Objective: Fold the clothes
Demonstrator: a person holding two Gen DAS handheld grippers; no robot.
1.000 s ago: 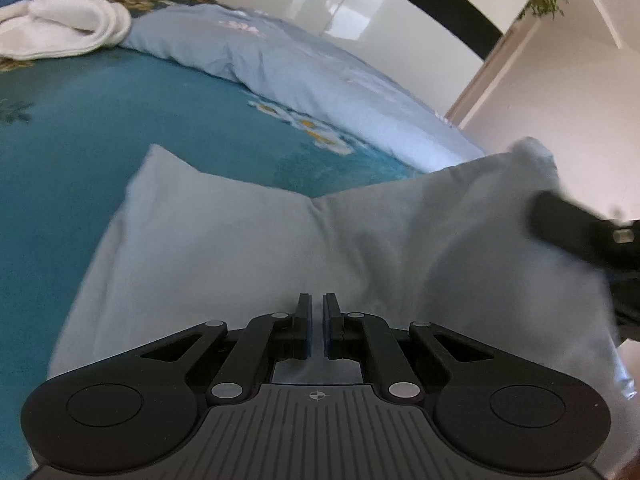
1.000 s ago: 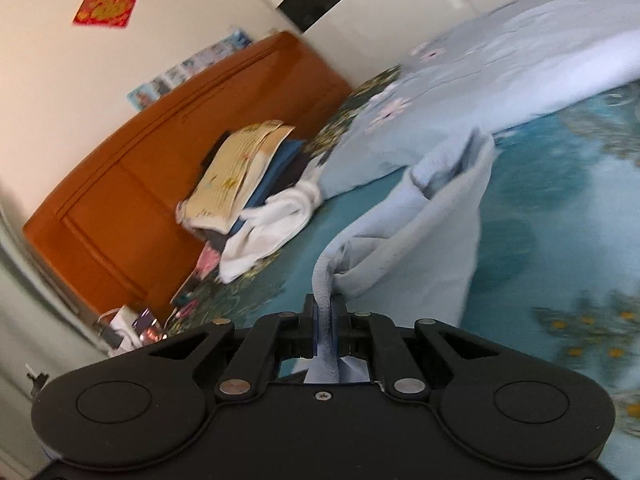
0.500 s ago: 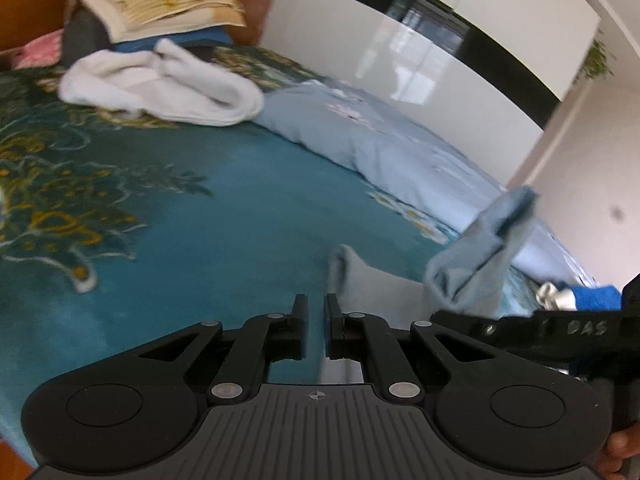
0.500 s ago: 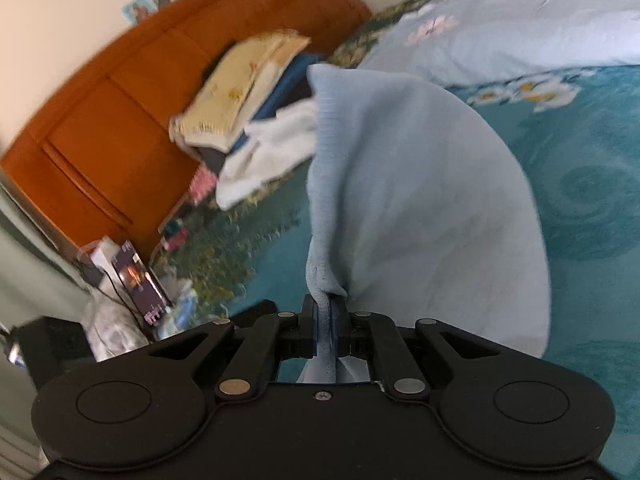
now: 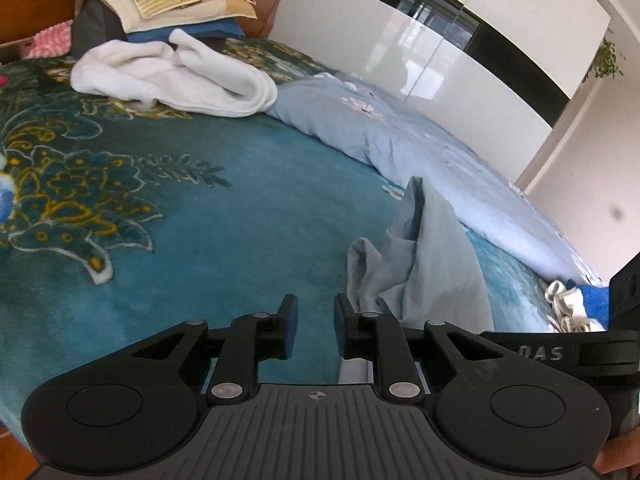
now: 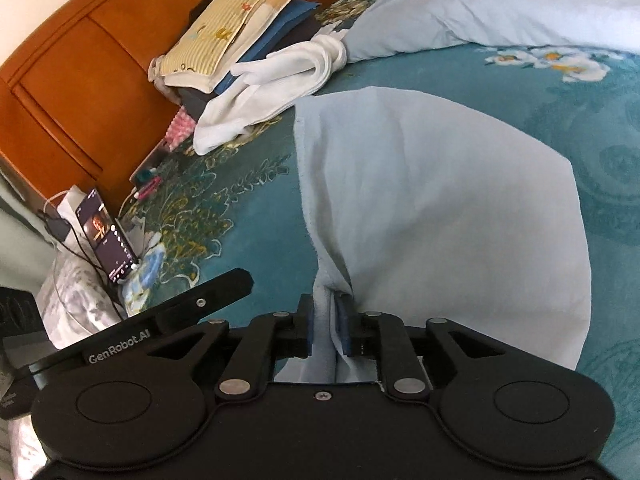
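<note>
Since half a second ago, the left gripper (image 5: 316,312) has parted its jaws to a moderate gap with nothing between them. Across the teal bed (image 6: 600,128), the pale blue garment (image 6: 440,208) hangs draped from the right gripper (image 6: 325,330), whose narrow jaws pinch its hem, seemingly the seam edge.

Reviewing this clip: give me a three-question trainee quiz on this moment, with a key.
1. True or false: the left gripper grips cloth.
2. What do the right gripper fingers pinch? A) white fluffy towel B) pale blue soft garment C) striped yellow pillow
3. What surface lies under the garment?

Key: 1 false, its fingers are apart with nothing between; 2 B; 3 the teal floral bedspread.
</note>
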